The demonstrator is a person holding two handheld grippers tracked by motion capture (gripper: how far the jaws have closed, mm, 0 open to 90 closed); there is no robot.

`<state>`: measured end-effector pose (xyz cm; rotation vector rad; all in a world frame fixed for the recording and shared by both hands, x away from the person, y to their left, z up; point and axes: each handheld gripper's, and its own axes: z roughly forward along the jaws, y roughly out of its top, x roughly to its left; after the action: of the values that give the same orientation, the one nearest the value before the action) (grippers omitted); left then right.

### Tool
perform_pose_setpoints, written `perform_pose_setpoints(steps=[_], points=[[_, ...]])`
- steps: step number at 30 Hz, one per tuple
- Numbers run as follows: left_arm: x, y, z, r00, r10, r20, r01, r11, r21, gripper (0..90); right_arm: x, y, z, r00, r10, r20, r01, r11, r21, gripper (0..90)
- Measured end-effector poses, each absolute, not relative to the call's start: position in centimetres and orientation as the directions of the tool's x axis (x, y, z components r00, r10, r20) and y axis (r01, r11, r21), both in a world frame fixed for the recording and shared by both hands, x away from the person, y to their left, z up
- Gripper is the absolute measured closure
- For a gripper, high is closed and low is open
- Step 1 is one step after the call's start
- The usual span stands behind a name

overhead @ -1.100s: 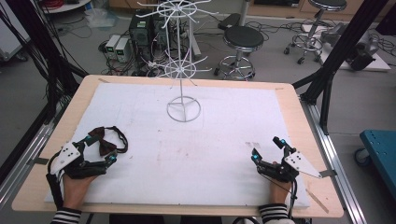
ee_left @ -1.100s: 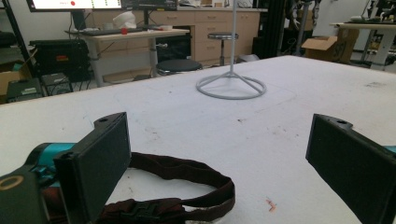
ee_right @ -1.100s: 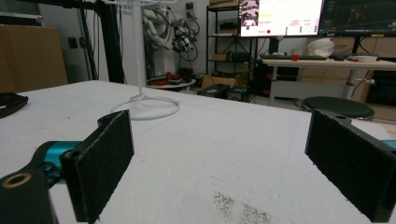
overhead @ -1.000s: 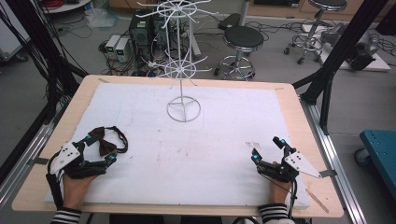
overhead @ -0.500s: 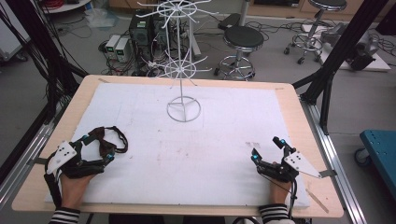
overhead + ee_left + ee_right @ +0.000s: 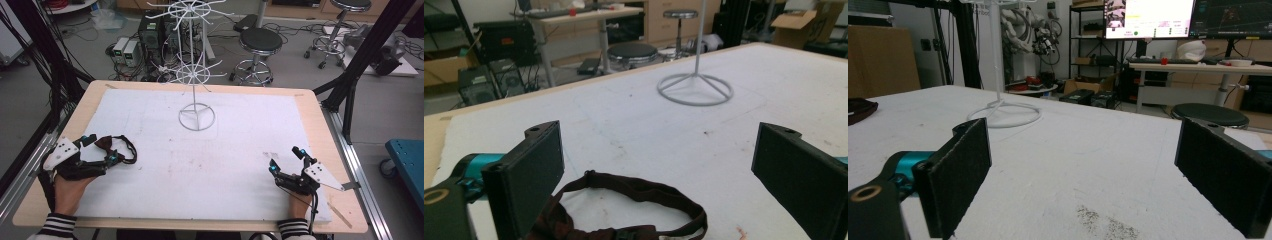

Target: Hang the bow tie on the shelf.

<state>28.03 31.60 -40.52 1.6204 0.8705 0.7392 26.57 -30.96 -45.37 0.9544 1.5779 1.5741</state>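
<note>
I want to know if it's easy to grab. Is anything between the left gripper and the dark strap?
Nothing visible is. The dark strap lies on the white mat right at the left gripper, whose open fingers stand on either side of it.

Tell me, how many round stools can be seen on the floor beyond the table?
2: a black stool just behind the white wire stand, and another stool at the top right, cut off by the frame. Others may be hidden.
</note>
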Motion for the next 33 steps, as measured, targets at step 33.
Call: perform_pose_setpoints(steps=[33], points=[[33.4, 32.4, -38.2, 0.476, 0.879, 0.024, 0.476, -0.28, 0.834, 7.1, 26.6, -31.0, -45.4, -0.482, 0.876, 0.022, 0.025, -0.012, 1.0, 7.3]])
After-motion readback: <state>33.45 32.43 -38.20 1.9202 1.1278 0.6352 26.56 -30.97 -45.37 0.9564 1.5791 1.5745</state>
